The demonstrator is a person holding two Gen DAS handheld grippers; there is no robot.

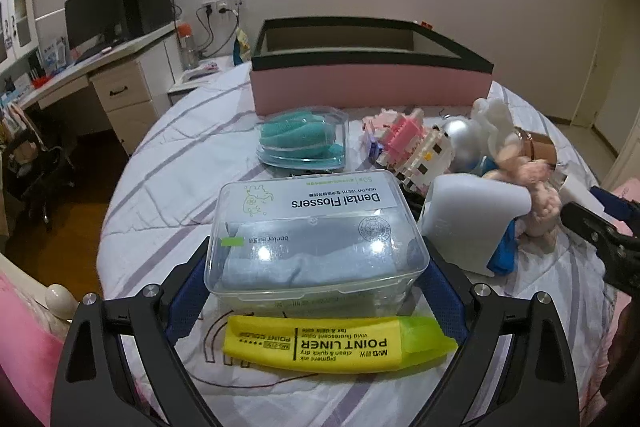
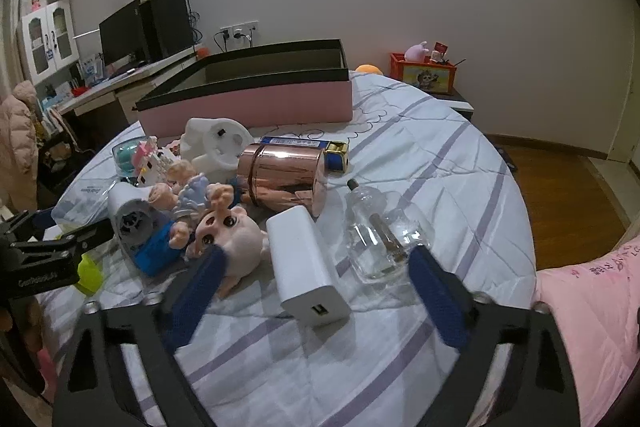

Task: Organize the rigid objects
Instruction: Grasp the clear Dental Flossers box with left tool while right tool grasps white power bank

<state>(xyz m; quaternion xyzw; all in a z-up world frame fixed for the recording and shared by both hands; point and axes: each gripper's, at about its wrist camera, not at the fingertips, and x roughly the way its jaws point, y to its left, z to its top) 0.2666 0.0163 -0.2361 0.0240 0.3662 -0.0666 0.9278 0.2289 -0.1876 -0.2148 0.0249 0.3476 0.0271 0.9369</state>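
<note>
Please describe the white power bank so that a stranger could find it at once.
Start at the pink box on the bed. Come toward the camera, past the copper tin. The power bank is the plain white block with a USB port, beside the clear glass bottle.

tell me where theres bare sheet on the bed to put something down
Free: the striped sheet right of the glass bottle and copper tin, and the stretch left of the dental flosser box. Crowded: the toy pile between the power bank and pink box.
</note>
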